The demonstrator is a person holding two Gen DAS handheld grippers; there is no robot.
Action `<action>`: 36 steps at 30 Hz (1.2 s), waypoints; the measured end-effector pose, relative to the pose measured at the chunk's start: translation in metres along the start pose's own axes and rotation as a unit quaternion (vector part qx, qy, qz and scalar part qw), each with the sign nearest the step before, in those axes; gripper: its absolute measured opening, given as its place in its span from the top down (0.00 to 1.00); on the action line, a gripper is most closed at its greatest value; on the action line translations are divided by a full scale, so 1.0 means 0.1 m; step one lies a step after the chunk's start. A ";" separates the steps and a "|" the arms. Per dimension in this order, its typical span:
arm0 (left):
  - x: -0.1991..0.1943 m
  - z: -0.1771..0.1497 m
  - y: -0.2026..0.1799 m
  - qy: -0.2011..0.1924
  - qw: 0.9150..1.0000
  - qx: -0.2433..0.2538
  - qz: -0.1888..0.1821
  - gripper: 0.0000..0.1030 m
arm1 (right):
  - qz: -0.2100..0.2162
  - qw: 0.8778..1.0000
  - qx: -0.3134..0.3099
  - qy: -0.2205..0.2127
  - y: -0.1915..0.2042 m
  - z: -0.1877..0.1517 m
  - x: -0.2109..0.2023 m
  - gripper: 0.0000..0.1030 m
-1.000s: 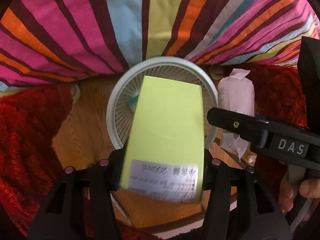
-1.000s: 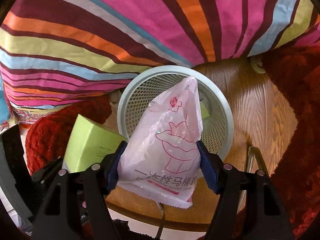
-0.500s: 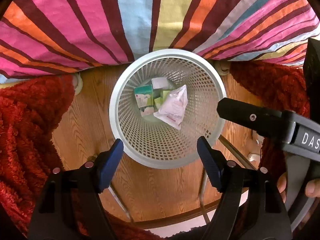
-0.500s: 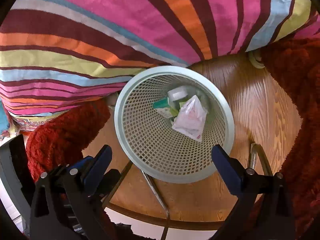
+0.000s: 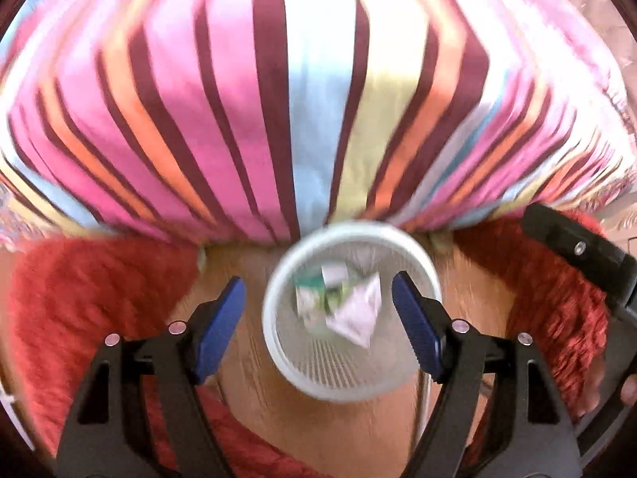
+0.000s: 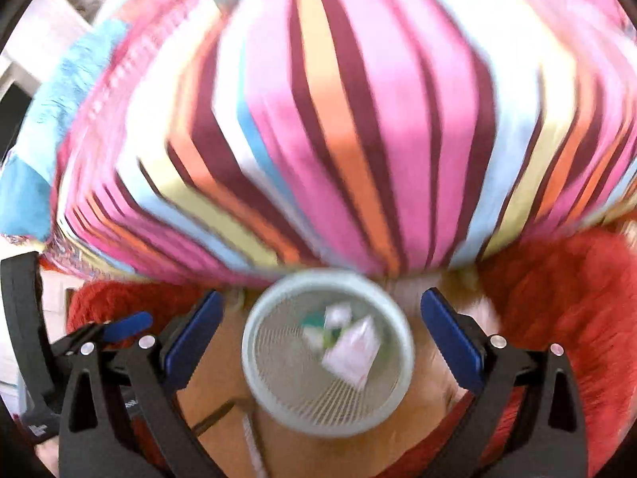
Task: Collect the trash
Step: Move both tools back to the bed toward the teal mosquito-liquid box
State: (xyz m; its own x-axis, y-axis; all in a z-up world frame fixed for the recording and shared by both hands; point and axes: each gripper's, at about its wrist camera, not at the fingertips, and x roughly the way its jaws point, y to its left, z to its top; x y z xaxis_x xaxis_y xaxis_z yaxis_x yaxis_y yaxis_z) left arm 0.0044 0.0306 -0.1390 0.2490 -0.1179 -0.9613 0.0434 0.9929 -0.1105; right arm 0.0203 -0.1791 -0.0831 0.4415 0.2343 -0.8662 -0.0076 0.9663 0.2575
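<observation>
A white mesh waste basket [image 5: 278, 342] stands on the wooden floor; it also shows in the right wrist view [image 6: 254, 374]. Inside lie a pink-white plastic packet [image 5: 358, 314] [image 6: 352, 352], a green carton [image 5: 308, 298] and other small packs. My left gripper [image 5: 318, 314] is open and empty, high above the basket. My right gripper [image 6: 318, 334] is open and empty, also high above it. Both views are blurred by motion.
A bed with a striped cover [image 5: 302, 99] [image 6: 338, 119] rises behind the basket. Red shaggy rugs [image 5: 91, 290] [image 6: 557, 286] lie left and right of the wooden floor strip [image 5: 338, 434]. The right gripper's body [image 5: 581, 251] shows at the left view's right edge.
One second ago the left gripper held a green carton and the right a pink packet. Both opened and the items dropped into the basket. Both grippers have since risen away.
</observation>
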 end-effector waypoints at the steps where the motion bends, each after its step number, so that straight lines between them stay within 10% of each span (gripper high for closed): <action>1: -0.10 0.04 0.00 -0.021 1.000 0.001 0.003 0.28 | -0.007 1.000 -0.007 -0.024 0.01 0.06 -0.09 0.08; 15: -0.63 1.21 -0.30 -0.143 0.990 0.003 -0.020 0.28 | 0.005 0.989 -0.011 -0.148 -0.10 1.02 -0.42 0.08; 36: -0.24 2.66 -0.54 -0.150 0.988 0.002 -0.022 0.28 | 0.040 0.988 -0.005 -0.151 -0.17 2.20 0.10 0.08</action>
State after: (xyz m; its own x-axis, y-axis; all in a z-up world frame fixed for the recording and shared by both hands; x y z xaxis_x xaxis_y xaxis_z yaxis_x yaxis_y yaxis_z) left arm 0.2531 -0.0242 -0.0431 0.5223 -0.1608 -0.8374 0.0641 0.9867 -0.1495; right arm 0.2226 -0.2169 -0.0018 0.6865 0.2678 -0.6760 -0.0604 0.9475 0.3140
